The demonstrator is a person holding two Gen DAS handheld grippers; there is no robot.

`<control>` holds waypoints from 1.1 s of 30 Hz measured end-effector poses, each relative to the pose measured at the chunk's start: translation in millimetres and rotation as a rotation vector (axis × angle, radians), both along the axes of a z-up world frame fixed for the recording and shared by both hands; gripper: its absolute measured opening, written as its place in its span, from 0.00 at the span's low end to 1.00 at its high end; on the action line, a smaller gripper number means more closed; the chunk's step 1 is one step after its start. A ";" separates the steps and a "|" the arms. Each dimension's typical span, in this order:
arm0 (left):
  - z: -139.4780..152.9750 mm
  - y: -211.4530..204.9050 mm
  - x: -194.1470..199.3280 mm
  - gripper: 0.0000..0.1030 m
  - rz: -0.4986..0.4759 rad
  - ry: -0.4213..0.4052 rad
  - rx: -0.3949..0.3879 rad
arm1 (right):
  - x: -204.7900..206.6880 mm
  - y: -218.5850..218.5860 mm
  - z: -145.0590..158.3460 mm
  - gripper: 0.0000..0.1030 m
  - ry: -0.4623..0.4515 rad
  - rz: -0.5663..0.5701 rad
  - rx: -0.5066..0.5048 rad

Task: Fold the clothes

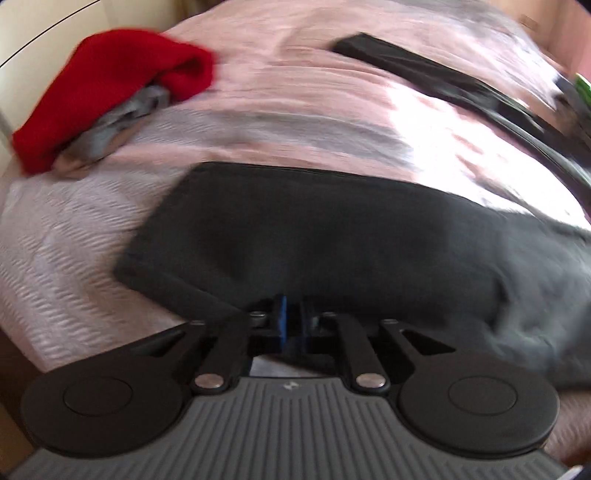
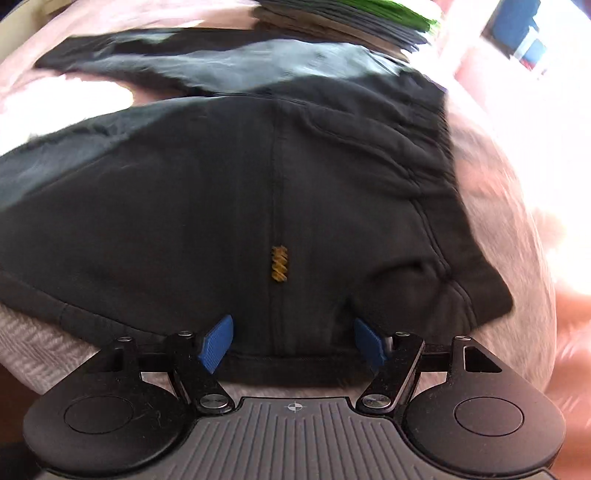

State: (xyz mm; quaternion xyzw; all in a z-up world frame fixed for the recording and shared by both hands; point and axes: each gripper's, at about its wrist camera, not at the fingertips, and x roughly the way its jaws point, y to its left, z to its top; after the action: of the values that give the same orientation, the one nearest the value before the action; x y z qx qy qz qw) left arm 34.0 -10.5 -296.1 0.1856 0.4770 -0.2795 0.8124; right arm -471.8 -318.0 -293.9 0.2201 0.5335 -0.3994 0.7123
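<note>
A dark grey garment (image 1: 314,251) lies spread on the pink-and-white bedspread (image 1: 74,240). In the left wrist view my left gripper (image 1: 291,321) is at the garment's near edge, its blue pads pressed together with the cloth bunching around the tips. In the right wrist view the same dark garment (image 2: 221,192) shows a centre seam with a small yellow stitch mark (image 2: 279,268). My right gripper (image 2: 293,343) stands open, and the garment's near hem lies between its blue pads (image 2: 216,343) without being pinched.
A red garment (image 1: 110,92) lies over a grey cloth (image 1: 122,122) at the far left of the bed. Another dark piece (image 1: 424,70) stretches across the back right. A stack of folded clothes (image 2: 351,18) with a green edge sits at the far end. The pictures are motion-blurred.
</note>
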 end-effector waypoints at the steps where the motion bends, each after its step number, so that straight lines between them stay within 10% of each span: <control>1: 0.5 6.8 13.0 0.03 0.053 0.015 -0.003 | -0.9 -1.4 3.7 0.69 0.011 -0.008 0.008; 9: 54.4 -13.8 -0.6 0.26 0.047 0.068 0.174 | -11.3 7.5 43.4 0.69 0.040 -0.190 0.109; 13: 83.2 -42.2 -60.4 0.36 -0.072 0.116 0.149 | -12.3 14.3 65.2 0.87 -0.042 -0.248 0.181; 21: 138.6 -83.1 -162.3 0.37 -0.211 0.078 0.124 | -8.3 31.0 123.2 0.89 -0.102 -0.161 0.130; 33: 211.9 -62.0 -251.0 0.48 -0.182 -0.030 0.045 | -47.2 53.2 176.7 0.99 -0.196 -0.085 0.065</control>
State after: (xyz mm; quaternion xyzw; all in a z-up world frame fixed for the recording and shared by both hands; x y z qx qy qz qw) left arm -217.0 -72.5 -84.2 0.2506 0.4519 -0.3386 0.7864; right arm -519.0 -264.7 -117.2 0.3034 0.4642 -0.3886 0.7359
